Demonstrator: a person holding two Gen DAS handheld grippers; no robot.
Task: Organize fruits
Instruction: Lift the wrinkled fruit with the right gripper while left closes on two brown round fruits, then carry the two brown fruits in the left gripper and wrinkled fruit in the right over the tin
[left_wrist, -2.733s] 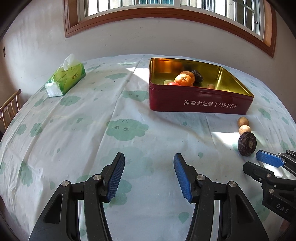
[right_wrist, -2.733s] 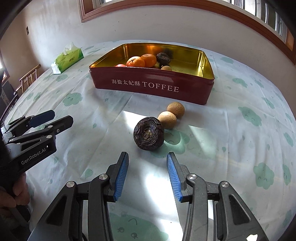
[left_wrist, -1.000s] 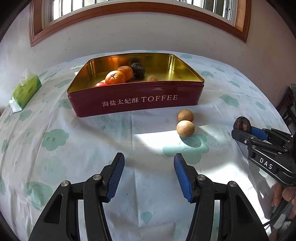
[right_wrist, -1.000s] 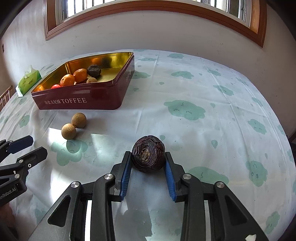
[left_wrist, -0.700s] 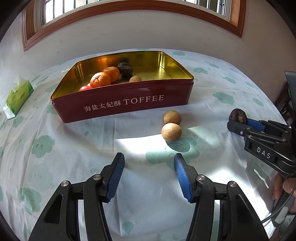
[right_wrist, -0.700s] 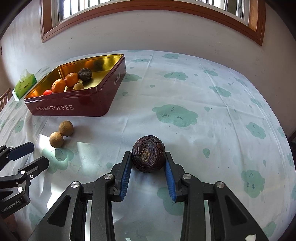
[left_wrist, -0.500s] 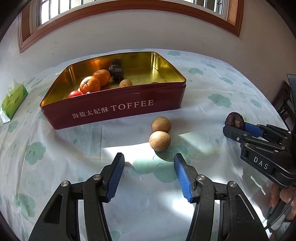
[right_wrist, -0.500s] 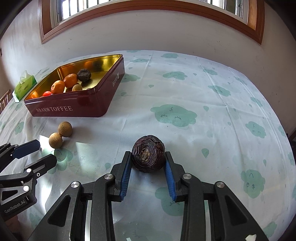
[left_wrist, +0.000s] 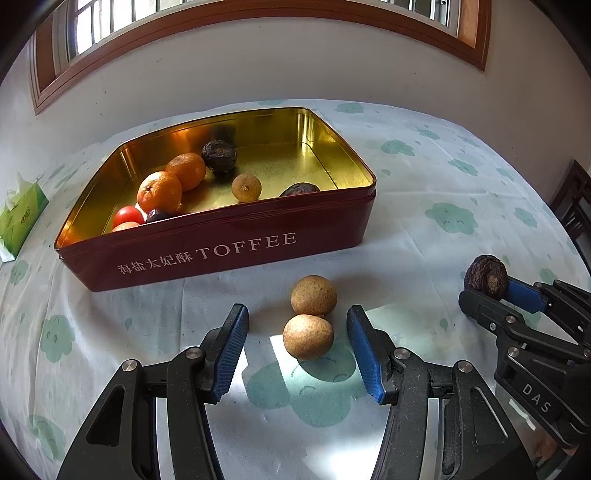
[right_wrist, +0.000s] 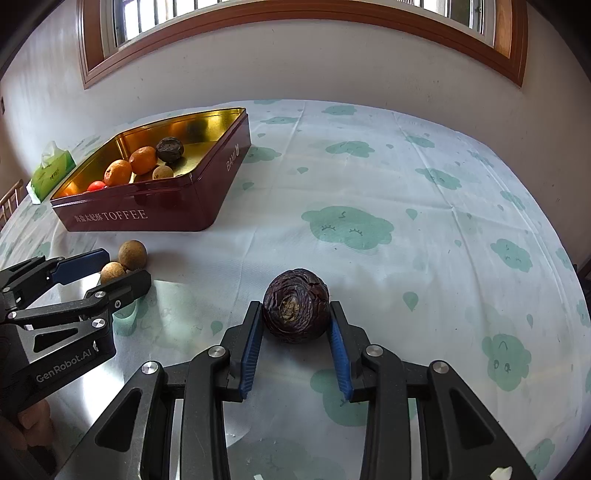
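A: How will that wrinkled dark purple round fruit (right_wrist: 296, 311) handle?

B: Light and firm-shelled, I'd judge, though the skin is creased, so a squeeze across its widest part is safest. That is where the right gripper (right_wrist: 295, 341) has it: both blue pads press its sides, jaws narrowed onto it, the fruit at the very tips.

A: And the left gripper (left_wrist: 297, 347)?

B: Jaws released, roughly half spread, touching nothing. The nearer of two tan, rough-skinned round fruits (left_wrist: 308, 336) lies between its tips; the farther tan fruit (left_wrist: 313, 295) sits just beyond, touching the first (both probably light and prone to rolling). Take the near one across its middle.

A: Where does everything go?

B: Into the dark red rectangular toffee tin with a gold interior (left_wrist: 236, 247), ahead and left of the left gripper, already holding oranges and other fruit.
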